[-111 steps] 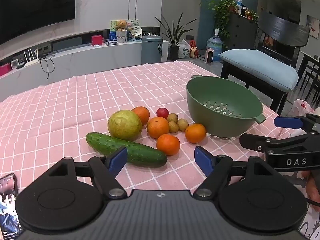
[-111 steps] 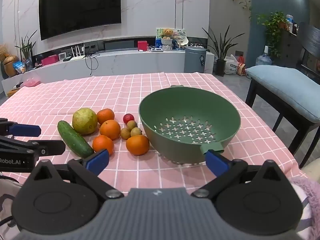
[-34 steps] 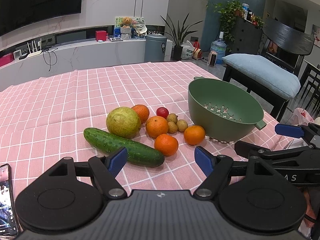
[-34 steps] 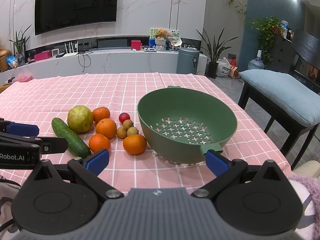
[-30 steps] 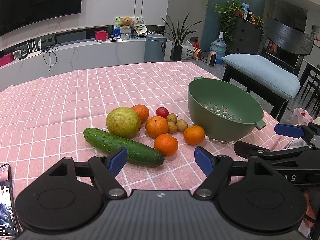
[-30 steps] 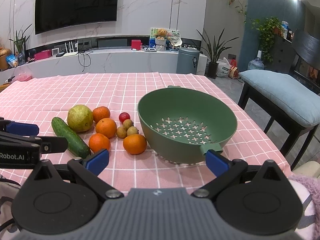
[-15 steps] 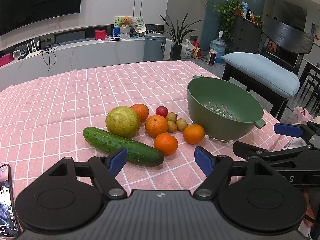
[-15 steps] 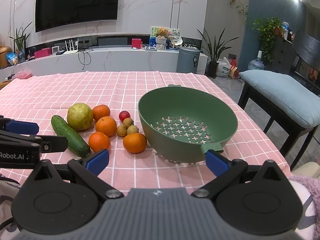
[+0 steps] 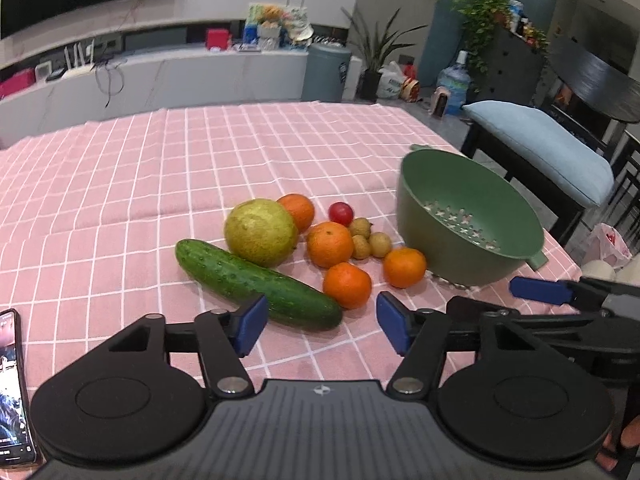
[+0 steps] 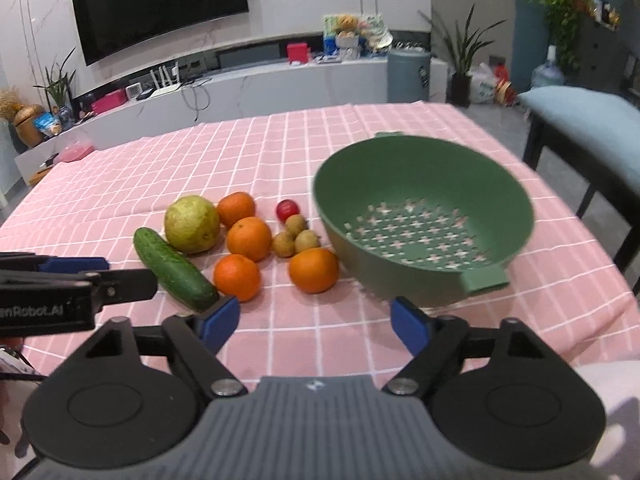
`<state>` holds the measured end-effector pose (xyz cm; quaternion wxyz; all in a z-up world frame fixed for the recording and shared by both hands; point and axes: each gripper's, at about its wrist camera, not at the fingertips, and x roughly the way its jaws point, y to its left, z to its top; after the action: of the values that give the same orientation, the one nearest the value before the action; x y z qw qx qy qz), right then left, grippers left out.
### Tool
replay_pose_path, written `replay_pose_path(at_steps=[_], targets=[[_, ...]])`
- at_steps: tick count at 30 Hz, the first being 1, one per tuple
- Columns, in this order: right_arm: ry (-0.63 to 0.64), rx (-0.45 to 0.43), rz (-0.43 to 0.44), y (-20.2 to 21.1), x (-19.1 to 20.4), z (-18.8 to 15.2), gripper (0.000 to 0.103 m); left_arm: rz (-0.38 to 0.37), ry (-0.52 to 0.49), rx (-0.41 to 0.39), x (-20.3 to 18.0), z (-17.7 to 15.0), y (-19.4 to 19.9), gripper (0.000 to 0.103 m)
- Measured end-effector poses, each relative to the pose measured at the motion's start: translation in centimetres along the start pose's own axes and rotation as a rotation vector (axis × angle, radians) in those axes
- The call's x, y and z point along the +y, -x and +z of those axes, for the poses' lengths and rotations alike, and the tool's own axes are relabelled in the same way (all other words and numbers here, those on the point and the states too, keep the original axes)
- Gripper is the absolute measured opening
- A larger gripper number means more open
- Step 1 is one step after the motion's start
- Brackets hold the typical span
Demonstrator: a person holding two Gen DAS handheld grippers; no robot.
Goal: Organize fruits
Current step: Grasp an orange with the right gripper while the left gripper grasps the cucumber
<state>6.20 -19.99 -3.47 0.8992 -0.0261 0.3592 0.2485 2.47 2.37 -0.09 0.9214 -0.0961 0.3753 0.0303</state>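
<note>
just changed: the jaws of both the left gripper (image 9: 320, 322) and the right gripper (image 10: 314, 322) have just been closing a little from their widest, with nothing between either pair; next to the frames from half a second ago, both views sit slightly nearer the fruit and tip further down at the table.
meaning for the task: likely the start of the first pick; nothing is lifted yet and the round dark green plastic colander (image 10: 424, 184) holds no fruit.
left fingers: apart, blue pads clamped on nothing; the long dark green bumpy cucumber (image 9: 256, 282) has its near end just beyond the left pad, and one round orange mandarin (image 9: 346, 284) lies just ahead of the gap.
right fingers: apart, empty; the colander's near handle tab sits just beyond the right pad, the cucumber's near end just beyond the left pad.
where the fruit is: all in one cluster on the pink checked tablecloth (image 9: 160, 184), ahead of both pairs of fingers and to the left of the colander.
count, mandarins: four.
count, large yellow-green round fruit (image 10: 192, 224): one, perhaps a pomelo or guava; touching the cucumber.
count, small red round fruit (image 10: 287, 209): one, at the far side of the cluster.
count, small tan round fruits (image 10: 296, 234): three, bunched together, probably longans; soft focus leaves that uncertain.
count, cucumbers: one.
count, colanders: one.
aside: a dark phone (image 9: 12, 384) with its screen lit lies left of the left gripper.
</note>
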Motion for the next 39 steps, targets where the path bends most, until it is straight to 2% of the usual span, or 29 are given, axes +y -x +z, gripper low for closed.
replay_pose_path(at_steps=[3, 6, 9, 12, 20, 22, 24, 33, 39], targets=[[0.001, 0.026, 0.038, -1.2, 0.6, 0.6, 0.068, 0.020, 0.037, 0.032, 1.1, 0.8, -0.7, 0.062], [-0.004, 0.064, 0.073, -2.6, 1.2, 1.4, 0.063, 0.026, 0.082, 0.068, 2.3, 1.5, -1.7, 0.059], [-0.028, 0.102, 0.113, -4.3, 1.6, 1.9, 0.055, 0.032, 0.151, 0.101, 4.0, 2.2, -3.0, 0.059], [-0.071, 0.140, 0.151, -6.1, 2.0, 2.5, 0.051, -0.001, 0.259, 0.128, 6.0, 2.4, -4.3, 0.059], [-0.151, 0.199, 0.177, -9.5, 2.6, 3.2, 0.051, -0.012, 0.442, 0.166, 8.9, 2.1, -7.4, 0.059], [-0.165, 0.215, 0.180, -10.0, 2.6, 3.3, 0.051, -0.008, 0.463, 0.169, 9.1, 2.0, -7.8, 0.064], [-0.182, 0.233, 0.186, -10.5, 2.5, 3.3, 0.046, -0.003, 0.465, 0.170, 9.0, 2.0, -8.1, 0.065], [-0.251, 0.258, 0.225, -11.9, 1.7, 3.3, 0.041, 0.034, 0.434, 0.190, 7.8, 2.5, -9.3, 0.079], [-0.212, 0.252, 0.254, -11.2, 1.9, 3.0, 0.040, 0.098, 0.394, 0.210, 6.4, 2.8, -9.8, 0.078]])
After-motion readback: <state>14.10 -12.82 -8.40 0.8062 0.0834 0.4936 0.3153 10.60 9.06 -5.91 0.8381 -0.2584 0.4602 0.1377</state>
